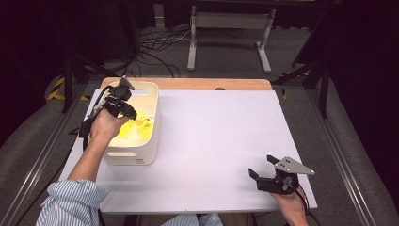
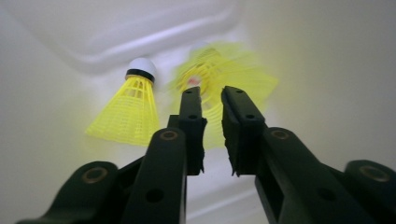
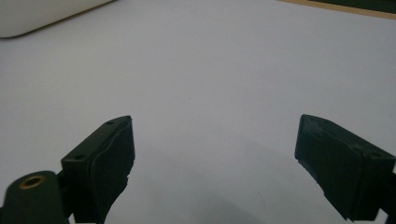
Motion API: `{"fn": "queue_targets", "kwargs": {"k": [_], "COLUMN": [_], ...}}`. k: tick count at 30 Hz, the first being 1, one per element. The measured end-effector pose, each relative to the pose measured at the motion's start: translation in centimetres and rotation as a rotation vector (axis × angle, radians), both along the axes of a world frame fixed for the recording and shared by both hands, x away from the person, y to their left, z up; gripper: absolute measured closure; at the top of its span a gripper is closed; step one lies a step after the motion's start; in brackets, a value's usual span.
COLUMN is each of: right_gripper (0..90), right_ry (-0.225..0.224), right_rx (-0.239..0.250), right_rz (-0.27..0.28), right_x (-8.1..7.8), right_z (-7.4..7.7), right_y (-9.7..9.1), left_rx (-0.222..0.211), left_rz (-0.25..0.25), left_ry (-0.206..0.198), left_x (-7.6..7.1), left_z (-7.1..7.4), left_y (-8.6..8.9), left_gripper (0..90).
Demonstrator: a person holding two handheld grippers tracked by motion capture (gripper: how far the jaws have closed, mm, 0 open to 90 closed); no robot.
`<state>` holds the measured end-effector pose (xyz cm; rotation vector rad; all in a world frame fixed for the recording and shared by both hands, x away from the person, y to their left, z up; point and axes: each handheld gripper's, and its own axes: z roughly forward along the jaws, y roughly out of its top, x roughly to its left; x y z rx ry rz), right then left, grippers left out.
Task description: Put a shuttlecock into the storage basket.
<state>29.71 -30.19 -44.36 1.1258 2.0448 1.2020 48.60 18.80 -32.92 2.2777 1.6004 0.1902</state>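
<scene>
One white table (image 1: 211, 141) — wooden far edge, grey carpet (image 1: 348, 141), dark surroundings.

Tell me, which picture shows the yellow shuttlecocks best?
The left gripper view. One shuttlecock lies sharp with its white tip and yellow skirt; a second is blurred by the left gripper. The high view shows them as a small yellow patch inside the white bin. The right gripper view shows a corner of the bin.

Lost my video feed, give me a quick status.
Left gripper down in the white bin, jaws nearly closed at a blurred yellow shuttlecock; grip unconfirmed. Second shuttlecock lies beside. Right gripper open, idle over the table.
</scene>
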Motion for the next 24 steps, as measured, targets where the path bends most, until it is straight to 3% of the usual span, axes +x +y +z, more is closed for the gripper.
{"fn": "queue_targets", "kwargs": {"k": [8,24], "right_gripper": [12.6,12.6], "right_ry": [-0.001,0.000], "right_rx": [-0.003,-0.005], "right_rz": [0.004,0.006], "right_x": [0.0,0.0], "right_z": [0.0,0.0], "right_y": [0.0,0.1], "left_rx": [-0.014,-0.035], "left_rz": [-0.006,0.011], "left_ry": [0.006,-0.032], "left_x": [-0.3,-1.1], "left_z": [0.3,1.4], "left_y": [-0.1,0.7], "left_gripper": [60.2,47.4]}}
